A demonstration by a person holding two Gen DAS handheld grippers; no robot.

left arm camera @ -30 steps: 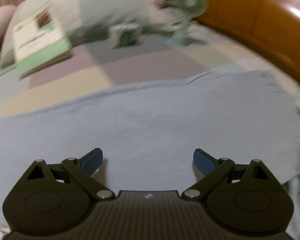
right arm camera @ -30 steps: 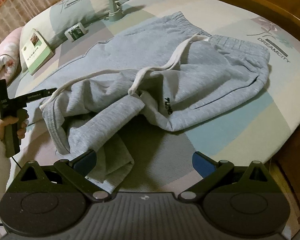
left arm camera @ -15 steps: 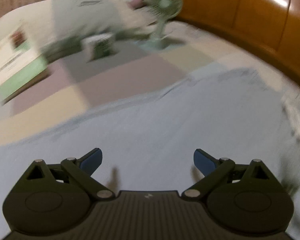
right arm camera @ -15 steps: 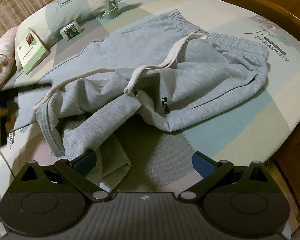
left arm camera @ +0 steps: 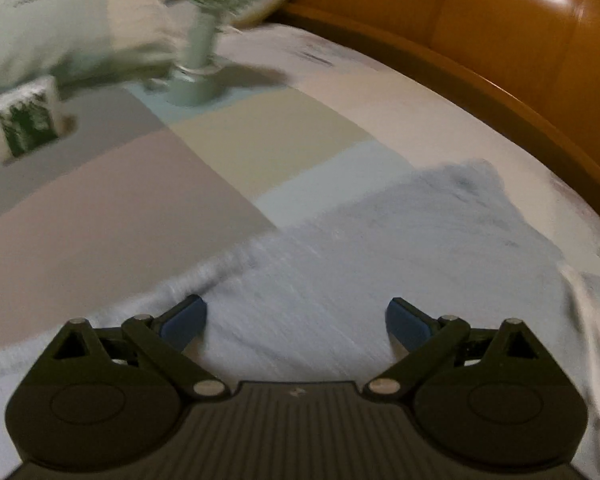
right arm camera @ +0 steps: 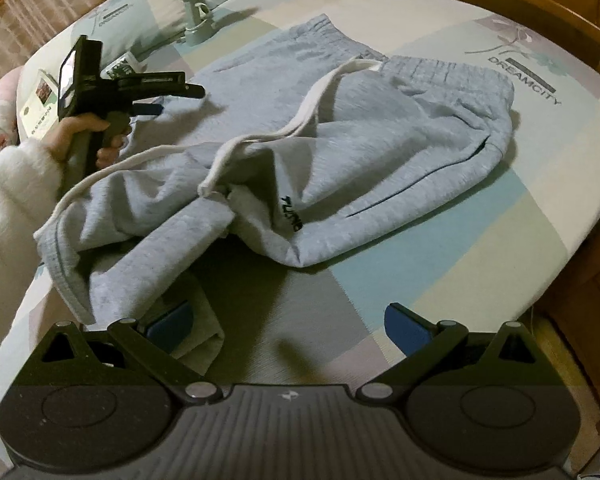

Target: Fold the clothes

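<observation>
Since the earlier frame, the left gripper [right arm camera: 156, 100] has come forward over the far leg of the grey sweatpants [right arm camera: 340, 152], toward the waistband, and the small green fan [left arm camera: 216, 12] now looms closer in its view. The sweatpants lie crumpled across the middle of the patchwork bedsheet [right arm camera: 380, 280], drawstring [right arm camera: 312, 108] trailing over them. Both grippers are spread wide and hold nothing; the right gripper [right arm camera: 286, 322] hovers over the near hem. Motion blur smears the left wrist view, and the box [left arm camera: 20, 124] beside the fan cannot be read. Black letters on the pants read roughly "TUSNO"; the sheet prints "DREAMCITY" [right arm camera: 524, 78].
</observation>
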